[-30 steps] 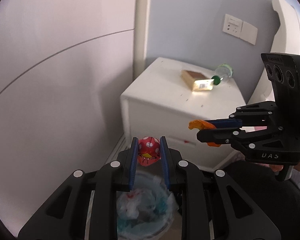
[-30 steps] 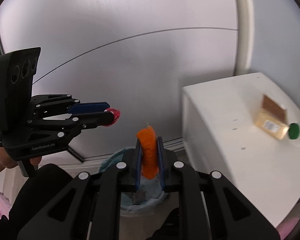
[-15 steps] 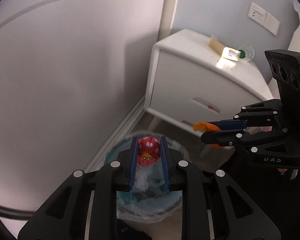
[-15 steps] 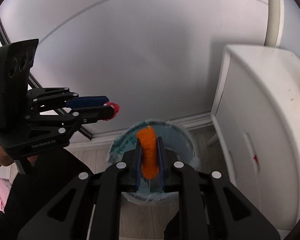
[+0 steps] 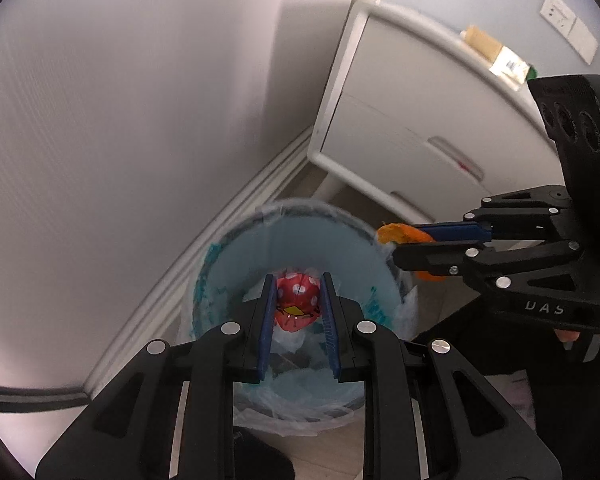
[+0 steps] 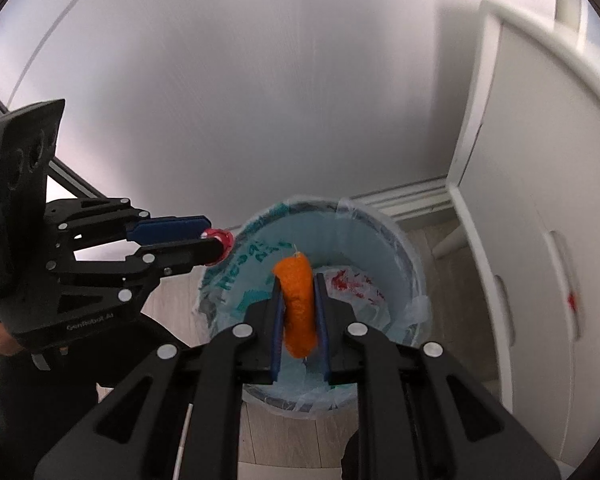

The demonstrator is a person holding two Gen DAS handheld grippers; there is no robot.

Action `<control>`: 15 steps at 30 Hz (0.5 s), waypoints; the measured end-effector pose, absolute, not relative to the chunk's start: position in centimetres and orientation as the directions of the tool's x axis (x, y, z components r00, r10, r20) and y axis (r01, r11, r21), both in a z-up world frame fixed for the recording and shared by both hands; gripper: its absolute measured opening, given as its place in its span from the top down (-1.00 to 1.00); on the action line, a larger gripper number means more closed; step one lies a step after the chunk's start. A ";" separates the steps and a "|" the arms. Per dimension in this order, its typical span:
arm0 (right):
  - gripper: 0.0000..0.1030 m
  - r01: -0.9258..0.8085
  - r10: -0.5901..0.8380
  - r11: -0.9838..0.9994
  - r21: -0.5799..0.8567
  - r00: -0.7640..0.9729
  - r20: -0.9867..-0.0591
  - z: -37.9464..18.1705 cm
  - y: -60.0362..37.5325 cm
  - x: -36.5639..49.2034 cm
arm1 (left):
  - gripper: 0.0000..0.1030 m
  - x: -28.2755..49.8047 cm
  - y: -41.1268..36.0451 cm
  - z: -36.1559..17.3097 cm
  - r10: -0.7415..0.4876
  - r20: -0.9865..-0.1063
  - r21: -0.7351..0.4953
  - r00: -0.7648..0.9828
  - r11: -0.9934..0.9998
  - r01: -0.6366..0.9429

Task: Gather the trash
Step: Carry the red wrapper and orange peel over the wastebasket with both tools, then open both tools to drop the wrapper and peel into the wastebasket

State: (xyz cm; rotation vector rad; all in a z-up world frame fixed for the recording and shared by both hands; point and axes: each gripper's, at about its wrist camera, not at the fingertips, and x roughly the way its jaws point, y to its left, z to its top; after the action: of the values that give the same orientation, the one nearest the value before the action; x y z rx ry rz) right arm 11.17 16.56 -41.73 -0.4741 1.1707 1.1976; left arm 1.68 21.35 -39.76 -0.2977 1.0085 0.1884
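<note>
My left gripper (image 5: 298, 292) is shut on a crumpled red wrapper with white dots (image 5: 298, 300), held over the mouth of a round bin lined with a blue plastic bag (image 5: 340, 236). In the right wrist view the same gripper (image 6: 216, 242) comes in from the left at the bin's rim (image 6: 404, 240), with the red wrapper (image 6: 220, 239) at its tips. My right gripper (image 6: 298, 288) is shut on a curved orange peel (image 6: 298, 304) above the bin's opening. From the left wrist view the right gripper (image 5: 396, 240) and its orange peel (image 5: 404, 234) sit at the bin's right rim.
Crumpled bags and wrappers (image 6: 352, 284) lie inside the bin. A white bedside cabinet (image 5: 412, 120) stands right of the bin, with a cardboard box (image 5: 482, 44) and a bottle on top. A pale wall (image 6: 240, 80) with a skirting board runs behind. Wooden floor (image 6: 440, 280) lies between bin and cabinet.
Both grippers have come down and tilted further downward toward the bin, each keeping its hold. The bin now fills the lower middle of both views, and the cabinet top has slid away.
</note>
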 end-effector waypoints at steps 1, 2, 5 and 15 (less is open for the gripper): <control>0.70 -0.894 0.454 0.358 0.270 -0.086 -0.887 -42.3 16.8 11.1 | 0.61 1.8 21.5 -40.3 0.016 -0.857 -0.159 0.516 0.943 -0.294; 0.70 -0.896 0.442 0.355 0.267 -0.091 -0.892 -43.1 17.2 11.3 | 0.61 1.9 21.6 -40.9 0.013 -0.861 -0.161 0.508 0.941 -0.297; 0.70 -0.897 0.410 0.355 0.264 -0.104 -0.906 -44.9 17.8 11.5 | 0.61 2.0 22.1 -42.6 0.001 -0.871 -0.173 0.491 0.935 -0.310; 0.70 -0.887 0.386 0.383 0.259 -0.102 -0.917 -46.9 18.3 12.0 | 0.61 2.2 22.5 -45.0 -0.027 -0.884 -0.195 0.467 0.929 -0.315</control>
State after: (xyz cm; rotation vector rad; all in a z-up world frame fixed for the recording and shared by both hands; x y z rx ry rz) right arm 12.02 18.28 -46.91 -0.5278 1.2445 1.1581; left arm 2.17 22.49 -44.99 -0.3550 1.0767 0.1814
